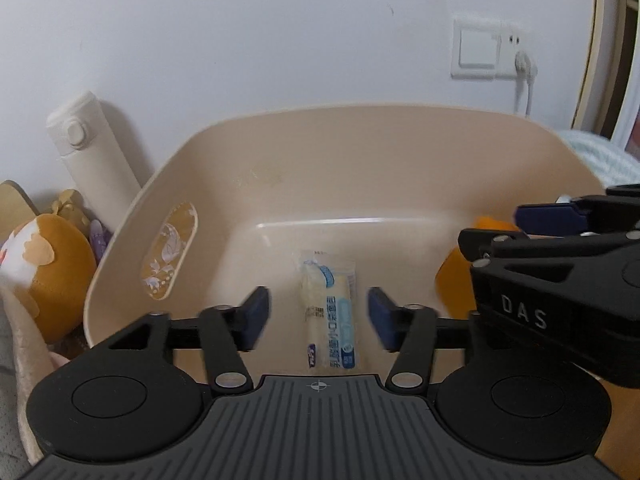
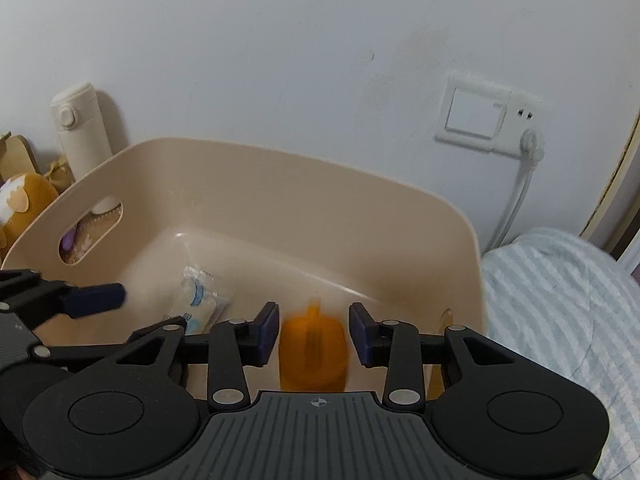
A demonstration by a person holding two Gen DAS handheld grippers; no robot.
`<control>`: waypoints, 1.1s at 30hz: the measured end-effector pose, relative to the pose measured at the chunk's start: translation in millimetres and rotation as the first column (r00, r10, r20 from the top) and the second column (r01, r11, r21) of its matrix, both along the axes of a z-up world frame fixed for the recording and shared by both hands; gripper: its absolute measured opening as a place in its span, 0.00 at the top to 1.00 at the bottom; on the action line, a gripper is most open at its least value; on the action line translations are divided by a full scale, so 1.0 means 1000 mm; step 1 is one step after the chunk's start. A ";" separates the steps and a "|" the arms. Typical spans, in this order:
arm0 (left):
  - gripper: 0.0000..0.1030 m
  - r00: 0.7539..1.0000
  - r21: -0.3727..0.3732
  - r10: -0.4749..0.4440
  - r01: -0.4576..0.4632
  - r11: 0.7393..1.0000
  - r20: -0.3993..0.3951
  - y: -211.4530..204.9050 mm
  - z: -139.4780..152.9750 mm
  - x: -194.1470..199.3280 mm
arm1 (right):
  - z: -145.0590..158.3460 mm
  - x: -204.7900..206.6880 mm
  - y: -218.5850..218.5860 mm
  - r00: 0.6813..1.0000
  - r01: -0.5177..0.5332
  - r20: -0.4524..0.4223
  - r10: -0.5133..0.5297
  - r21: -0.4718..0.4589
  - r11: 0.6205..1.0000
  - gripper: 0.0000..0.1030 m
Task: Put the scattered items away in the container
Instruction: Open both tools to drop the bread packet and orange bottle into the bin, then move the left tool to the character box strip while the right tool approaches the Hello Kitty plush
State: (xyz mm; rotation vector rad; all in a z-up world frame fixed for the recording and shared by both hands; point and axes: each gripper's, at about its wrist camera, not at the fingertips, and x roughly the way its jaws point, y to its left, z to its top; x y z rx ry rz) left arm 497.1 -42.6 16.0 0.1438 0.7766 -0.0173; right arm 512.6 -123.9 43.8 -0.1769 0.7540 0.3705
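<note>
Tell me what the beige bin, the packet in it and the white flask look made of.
Bin: likely moulded plastic, smooth semi-gloss; seamless rounded walls with a soft highlight along the floor edge. Packet: thin clear plastic film, printed; crinkled, see-through ends. Flask: matte cream coating, probably over metal or plastic; cannot tell which.
</note>
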 end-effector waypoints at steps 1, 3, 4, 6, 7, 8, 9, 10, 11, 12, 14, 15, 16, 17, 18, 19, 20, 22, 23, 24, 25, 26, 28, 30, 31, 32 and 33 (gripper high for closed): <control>0.34 1.000 0.002 -0.003 0.003 1.000 0.018 0.001 0.004 -0.005 | 0.003 -0.004 -0.003 1.000 0.002 0.011 -0.002 0.007 1.000 0.45; 0.29 0.999 0.006 -0.013 0.013 1.000 0.049 0.002 0.012 -0.014 | 0.013 -0.014 -0.010 0.999 0.003 0.041 -0.004 0.032 0.999 0.40; 0.26 0.998 0.006 -0.020 0.020 1.000 0.063 0.003 0.016 -0.020 | 0.018 -0.020 -0.015 0.998 0.003 0.055 -0.006 0.043 0.999 0.37; 0.25 0.996 0.006 -0.031 0.031 1.000 0.081 0.005 0.022 -0.033 | 0.027 -0.034 -0.027 0.996 0.012 0.084 -0.018 0.074 0.997 0.30; 0.25 0.996 0.006 -0.037 0.036 0.999 0.086 0.006 0.025 -0.040 | 0.032 -0.042 -0.034 0.995 0.014 0.100 -0.024 0.096 0.995 0.26; 0.25 0.995 0.006 -0.043 0.043 0.999 0.092 0.006 0.027 -0.046 | 0.037 -0.051 -0.041 0.993 0.013 0.114 -0.027 0.118 0.993 0.25; 0.24 0.994 0.008 -0.049 0.049 0.999 0.103 0.006 0.031 -0.054 | 0.042 -0.057 -0.047 0.992 0.012 0.124 -0.029 0.135 0.991 0.24; 0.22 0.991 0.014 -0.053 0.051 0.999 0.124 0.006 0.034 -0.063 | 0.046 -0.066 -0.054 0.991 0.012 0.134 -0.032 0.152 0.988 0.23; 0.21 0.988 0.025 -0.054 0.051 0.998 0.145 0.006 0.038 -0.071 | 0.051 -0.074 -0.059 0.989 0.011 0.143 -0.035 0.162 0.987 0.19; 0.21 0.985 0.036 -0.057 0.052 0.998 0.163 0.006 0.042 -0.080 | 0.055 -0.081 -0.063 0.987 0.010 0.154 -0.037 0.170 0.985 0.16; 0.20 0.981 0.051 -0.068 0.059 0.997 0.185 0.006 0.049 -0.096 | 0.064 -0.098 -0.072 0.982 0.004 0.186 -0.037 0.176 0.984 0.07; 0.20 0.979 0.052 -0.070 0.061 0.997 0.193 0.008 0.053 -0.103 | 0.069 -0.108 -0.077 0.979 -0.012 0.204 -0.025 0.178 0.984 0.06; 0.20 0.977 0.049 -0.071 0.063 0.997 0.201 0.010 0.057 -0.111 | 0.074 -0.118 -0.081 0.974 -0.017 0.223 -0.024 0.180 0.984 0.04; 0.19 0.976 0.045 -0.072 0.064 0.997 0.206 0.012 0.061 -0.118 | 0.079 -0.127 -0.086 0.971 -0.018 0.239 -0.027 0.185 0.983 0.02; 0.19 0.975 0.040 -0.071 0.064 0.997 0.211 0.013 0.065 -0.126 | 0.082 -0.135 -0.090 0.968 -0.021 0.249 -0.028 0.192 0.981 0.01; 0.18 0.975 0.035 -0.069 0.063 0.997 0.213 0.015 0.069 -0.133 | 0.086 -0.143 -0.094 0.966 -0.026 0.256 -0.028 0.203 0.979 0.00; 0.18 0.975 0.030 -0.066 0.061 0.998 0.213 0.017 0.072 -0.139 | 0.090 -0.150 -0.096 0.965 -0.031 0.259 -0.025 0.210 0.977 0.00; 0.18 0.974 0.015 -0.060 0.058 0.998 0.216 0.021 0.076 -0.154 | 0.096 -0.164 -0.100 0.964 -0.039 0.266 -0.020 0.215 0.976 0.00; 0.18 0.974 0.004 -0.058 0.058 0.998 0.219 0.023 0.078 -0.161 | 0.098 -0.171 -0.102 0.963 -0.040 0.270 -0.020 0.215 0.976 0.00; 0.18 0.974 -0.006 -0.056 0.058 0.998 0.221 0.026 0.080 -0.168 | 0.100 -0.178 -0.104 0.962 -0.040 0.274 -0.021 0.215 0.976 0.00; 0.18 0.974 -0.014 -0.053 0.058 0.998 0.222 0.028 0.082 -0.175 | 0.102 -0.184 -0.106 0.961 -0.040 0.277 -0.022 0.216 0.975 0.00; 0.18 0.973 -0.021 -0.050 0.057 0.998 0.223 0.030 0.083 -0.180 | 0.103 -0.190 -0.107 0.960 -0.040 0.280 -0.023 0.218 0.975 0.00; 0.18 0.972 -0.031 -0.039 0.048 0.998 0.230 0.037 0.086 -0.194 | 0.104 -0.202 -0.109 0.960 -0.040 0.280 -0.022 0.213 0.976 0.00; 0.17 0.971 -0.034 -0.027 0.036 0.999 0.239 0.044 0.089 -0.208 | 0.102 -0.212 -0.109 0.961 -0.041 0.277 -0.015 0.197 0.980 0.00; 0.17 0.970 -0.033 -0.022 0.030 0.999 0.243 0.047 0.090 -0.216 | 0.101 -0.218 -0.109 0.961 -0.042 0.277 -0.012 0.187 0.982 0.00; 0.17 0.969 -0.033 -0.017 0.026 0.999 0.247 0.051 0.090 -0.224 | 0.100 -0.224 -0.109 0.961 -0.043 0.277 -0.009 0.180 0.983 0.00; 0.17 0.968 -0.033 -0.013 0.022 0.999 0.252 0.054 0.090 -0.231 | 0.099 -0.229 -0.110 0.961 -0.043 0.276 -0.008 0.176 0.983 0.00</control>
